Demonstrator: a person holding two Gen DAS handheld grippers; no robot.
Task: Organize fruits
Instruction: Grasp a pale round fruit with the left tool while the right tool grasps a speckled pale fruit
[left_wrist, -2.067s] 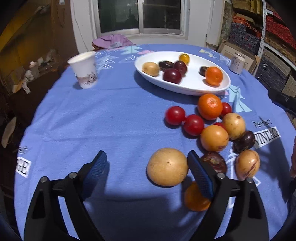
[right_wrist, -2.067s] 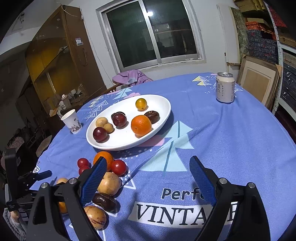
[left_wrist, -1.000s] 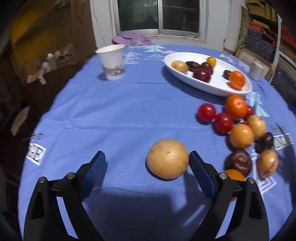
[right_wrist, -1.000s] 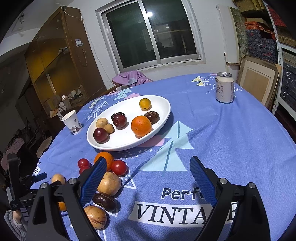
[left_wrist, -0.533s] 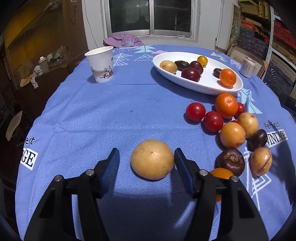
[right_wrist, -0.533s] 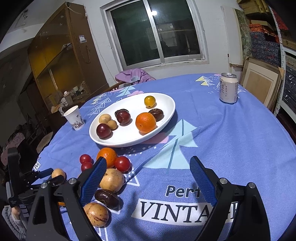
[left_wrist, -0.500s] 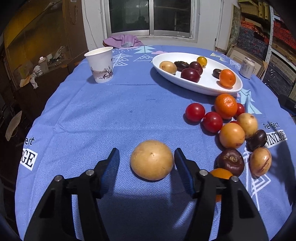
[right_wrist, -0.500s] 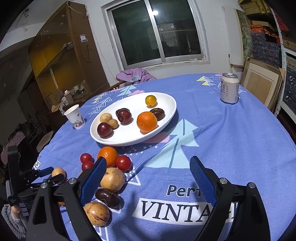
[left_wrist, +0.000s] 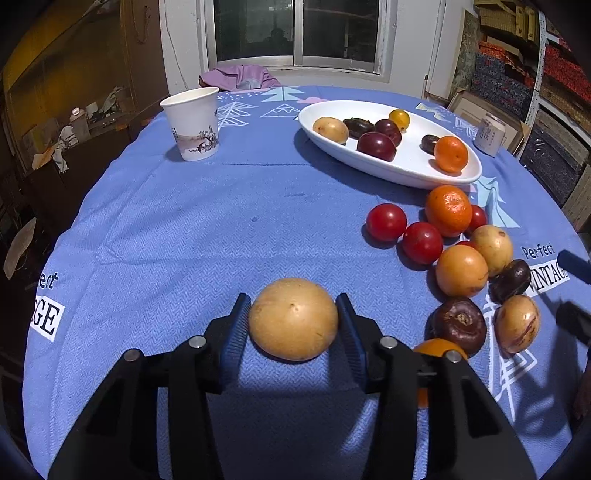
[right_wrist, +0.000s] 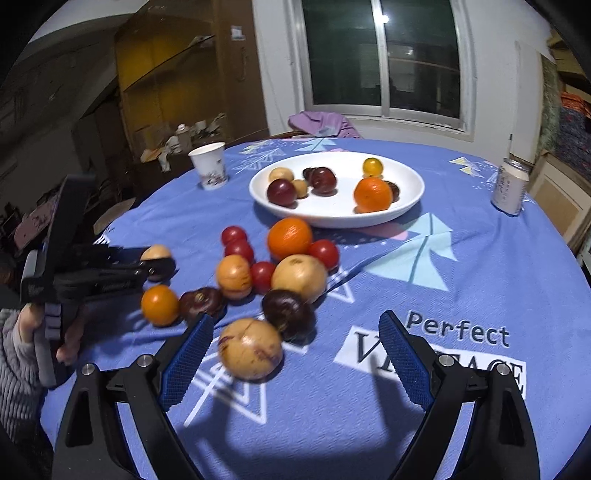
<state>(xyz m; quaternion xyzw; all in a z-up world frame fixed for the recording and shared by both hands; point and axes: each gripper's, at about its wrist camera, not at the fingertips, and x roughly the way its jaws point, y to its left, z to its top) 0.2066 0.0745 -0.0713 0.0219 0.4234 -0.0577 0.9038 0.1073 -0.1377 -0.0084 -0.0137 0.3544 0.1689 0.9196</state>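
Observation:
A round tan fruit (left_wrist: 293, 319) rests on the blue tablecloth between the fingers of my left gripper (left_wrist: 291, 314). Its jaws are closing and both blue pads touch the fruit's sides. The right wrist view shows this same left gripper (right_wrist: 155, 264) at the left, on the tan fruit (right_wrist: 157, 253). My right gripper (right_wrist: 295, 319) is open over the near edge of a pile of loose fruit. A speckled yellow fruit (right_wrist: 251, 349) lies just inside its left finger, and a dark purple fruit (right_wrist: 288, 312) sits behind that. A white oval plate (left_wrist: 388, 173) at the back holds several fruits.
Loose oranges, red tomatoes and brown fruits lie clustered on the cloth, among them an orange (left_wrist: 447, 210). A paper cup (left_wrist: 192, 123) stands at the back left and a drinks can (right_wrist: 511, 192) at the far right. A hand in a grey sleeve (right_wrist: 22, 332) holds the left gripper.
My left gripper's jaws have closed in from wide apart until they touch the tan fruit. My right gripper has swung left toward the loose pile, which now sits close between its fingers.

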